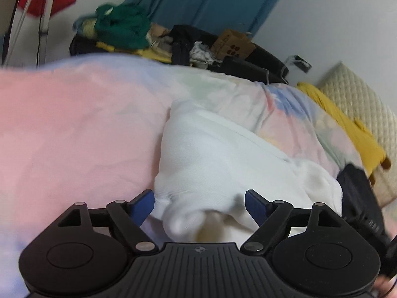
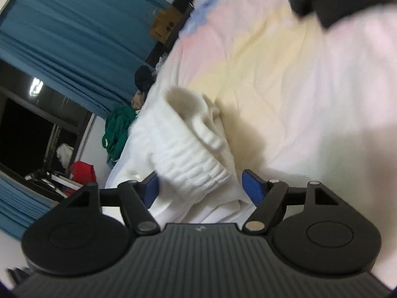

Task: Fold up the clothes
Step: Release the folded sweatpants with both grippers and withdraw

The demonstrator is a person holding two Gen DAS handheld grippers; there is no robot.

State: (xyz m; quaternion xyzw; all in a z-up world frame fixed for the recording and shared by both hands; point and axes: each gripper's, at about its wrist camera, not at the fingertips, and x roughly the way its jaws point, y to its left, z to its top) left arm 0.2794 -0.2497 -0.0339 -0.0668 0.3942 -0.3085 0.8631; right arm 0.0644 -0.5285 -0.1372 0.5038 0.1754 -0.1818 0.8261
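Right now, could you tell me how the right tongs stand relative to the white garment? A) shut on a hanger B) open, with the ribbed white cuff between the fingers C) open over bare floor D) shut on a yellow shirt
B: in the right wrist view the right tongs are spread wide, with the ribbed cuff of the white garment lying between the blue fingers on the pastel bedspread.

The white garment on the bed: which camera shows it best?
The left wrist view: the white garment lies spread across the pastel bedspread, most of its outline visible. The right wrist view shows only its ribbed cuff up close, between that gripper's open jaws.
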